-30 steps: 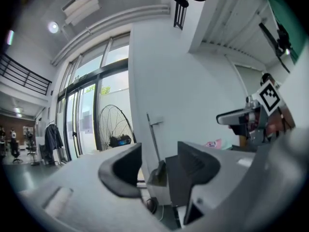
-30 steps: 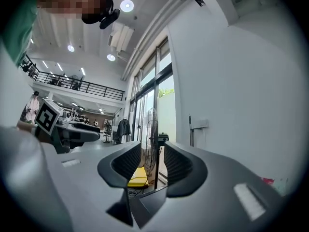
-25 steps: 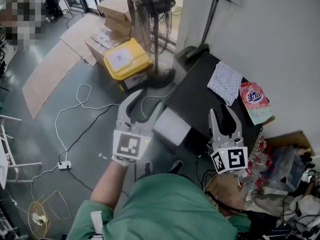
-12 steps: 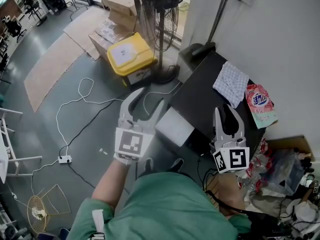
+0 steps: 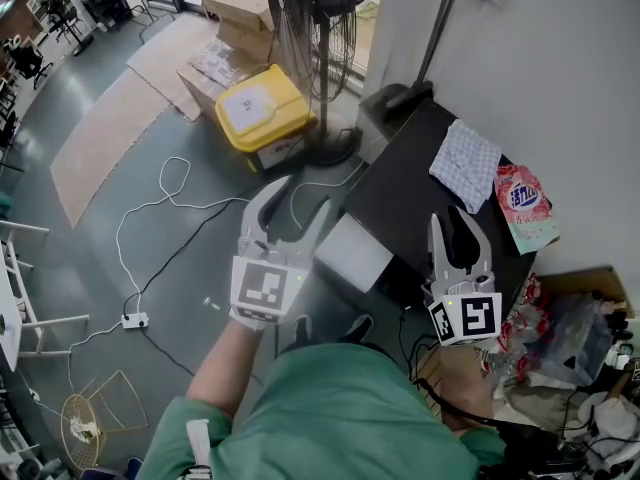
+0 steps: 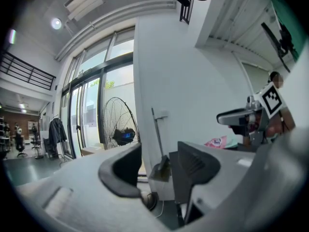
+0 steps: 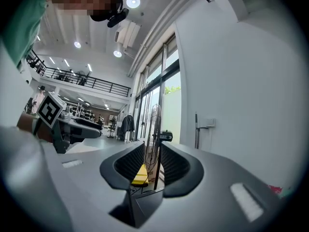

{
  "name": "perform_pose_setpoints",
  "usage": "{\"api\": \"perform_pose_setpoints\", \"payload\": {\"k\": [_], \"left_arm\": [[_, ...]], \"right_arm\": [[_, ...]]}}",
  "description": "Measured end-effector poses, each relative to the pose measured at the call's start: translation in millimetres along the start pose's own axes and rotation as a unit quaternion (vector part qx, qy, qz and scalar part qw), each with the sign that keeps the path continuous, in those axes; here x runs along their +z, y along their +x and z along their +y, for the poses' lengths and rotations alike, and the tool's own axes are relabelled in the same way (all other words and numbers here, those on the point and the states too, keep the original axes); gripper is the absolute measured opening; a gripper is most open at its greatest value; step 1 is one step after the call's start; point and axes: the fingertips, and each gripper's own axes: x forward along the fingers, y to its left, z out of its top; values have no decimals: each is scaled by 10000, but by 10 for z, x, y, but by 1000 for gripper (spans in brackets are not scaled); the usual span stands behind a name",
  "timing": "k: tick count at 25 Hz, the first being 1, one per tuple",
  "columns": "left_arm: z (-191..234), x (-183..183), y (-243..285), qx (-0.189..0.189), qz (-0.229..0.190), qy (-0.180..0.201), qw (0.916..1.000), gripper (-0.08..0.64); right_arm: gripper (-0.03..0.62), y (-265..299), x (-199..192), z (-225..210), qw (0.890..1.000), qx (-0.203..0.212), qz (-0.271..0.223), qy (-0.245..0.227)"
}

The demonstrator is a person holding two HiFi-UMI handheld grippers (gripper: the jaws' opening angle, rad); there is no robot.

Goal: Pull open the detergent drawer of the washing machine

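Note:
The washing machine (image 5: 400, 193) is the dark-topped box against the white wall. A white block, which looks like its detergent drawer (image 5: 348, 252), juts from its front edge toward me. My left gripper (image 5: 297, 200) hovers just left of that block, level, open and empty; in the left gripper view its jaws (image 6: 157, 170) frame only the far wall and a long-handled tool. My right gripper (image 5: 458, 223) hangs over the machine's near right corner. Its jaws stand narrow but apart, and in the right gripper view (image 7: 153, 163) nothing lies between them.
A checked cloth (image 5: 465, 166) and a pink detergent bag (image 5: 525, 206) lie on the machine's top. A standing fan (image 5: 315, 28) and a yellow bin (image 5: 262, 118) are beyond the left gripper. A white cable with a power strip (image 5: 134, 320) trails over the floor. Cluttered bags (image 5: 570, 338) sit at right.
The right gripper's jaws have come a little closer together. Both grippers stay about where they were, and the head view has shifted slightly.

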Motion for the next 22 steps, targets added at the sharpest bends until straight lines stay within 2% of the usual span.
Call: {"api": "perform_pose_setpoints", "payload": {"k": [22], "left_arm": [[-109, -38, -133, -77, 66, -158, 9998, 230]], "right_arm": [[100, -165, 68, 61, 10000, -24, -68, -36]]}}
